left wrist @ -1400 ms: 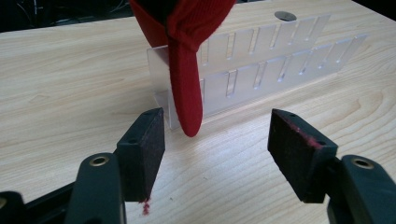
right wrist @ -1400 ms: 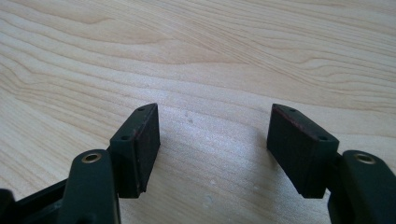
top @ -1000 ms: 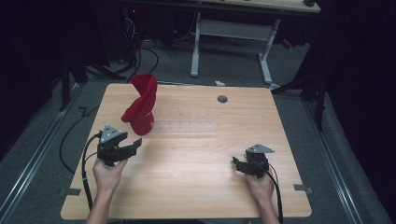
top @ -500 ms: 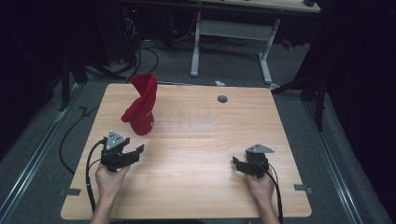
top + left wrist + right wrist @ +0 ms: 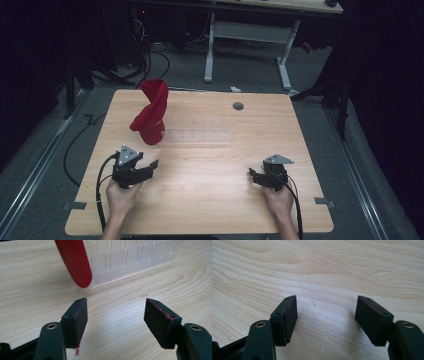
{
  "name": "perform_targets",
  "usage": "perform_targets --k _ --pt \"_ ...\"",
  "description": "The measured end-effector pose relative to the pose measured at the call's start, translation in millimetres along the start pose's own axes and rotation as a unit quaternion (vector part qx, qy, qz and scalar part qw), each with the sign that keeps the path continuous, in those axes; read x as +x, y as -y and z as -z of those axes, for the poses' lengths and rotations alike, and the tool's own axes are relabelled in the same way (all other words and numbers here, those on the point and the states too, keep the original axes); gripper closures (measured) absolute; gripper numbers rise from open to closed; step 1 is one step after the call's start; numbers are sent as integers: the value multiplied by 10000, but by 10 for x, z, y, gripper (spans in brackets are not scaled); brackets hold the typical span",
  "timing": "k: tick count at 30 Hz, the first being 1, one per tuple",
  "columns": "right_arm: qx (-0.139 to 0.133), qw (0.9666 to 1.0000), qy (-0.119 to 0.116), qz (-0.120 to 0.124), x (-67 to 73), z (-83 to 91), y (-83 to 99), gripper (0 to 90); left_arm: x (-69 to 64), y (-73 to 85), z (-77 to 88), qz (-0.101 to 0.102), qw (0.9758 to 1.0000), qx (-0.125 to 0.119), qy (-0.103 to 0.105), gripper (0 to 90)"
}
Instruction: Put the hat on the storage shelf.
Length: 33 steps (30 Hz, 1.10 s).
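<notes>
A red twisted vase-like piece (image 5: 150,112) stands upright at the left end of a clear plastic slotted rack (image 5: 200,135) on the wooden table (image 5: 210,200). In the left gripper view its red lower edge (image 5: 75,262) hangs in front of the rack (image 5: 130,260). My left gripper (image 5: 148,168) rests near the table's front left, open and holding nothing, a short way in front of the red piece; its jaws (image 5: 115,320) stand wide apart with red fluff on the pads. My right gripper (image 5: 253,176) sits at the front right, open over bare wood (image 5: 325,320).
A round grey grommet (image 5: 238,106) sits in the tabletop near the far edge. Black cables trail from both grippers off the front edge. Beyond the table stands a white desk frame (image 5: 250,35) on a grey floor, with dark surroundings.
My left gripper has drawn back toward the front edge, away from the red piece. The right gripper has stayed put.
</notes>
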State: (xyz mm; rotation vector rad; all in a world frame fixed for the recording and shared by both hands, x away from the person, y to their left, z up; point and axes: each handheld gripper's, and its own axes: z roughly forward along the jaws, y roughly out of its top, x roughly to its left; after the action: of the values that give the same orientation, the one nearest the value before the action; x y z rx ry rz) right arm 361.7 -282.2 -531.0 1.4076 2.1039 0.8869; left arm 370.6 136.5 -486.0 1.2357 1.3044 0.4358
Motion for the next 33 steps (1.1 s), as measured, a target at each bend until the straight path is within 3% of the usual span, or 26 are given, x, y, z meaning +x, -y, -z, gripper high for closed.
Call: perform_targets --k 20,27,33 --pt "1 10000 5 -3 4 2 2 345 2 232 -52 6 9996 281 -15 344" --pt "1 10000 6 -4 4 2 2 346 11 315 -89 116 9994 325 -36 343" --pt "-1 10000 6 5 3 2 2 346 27 413 -144 -19 9989 449 -159 346"
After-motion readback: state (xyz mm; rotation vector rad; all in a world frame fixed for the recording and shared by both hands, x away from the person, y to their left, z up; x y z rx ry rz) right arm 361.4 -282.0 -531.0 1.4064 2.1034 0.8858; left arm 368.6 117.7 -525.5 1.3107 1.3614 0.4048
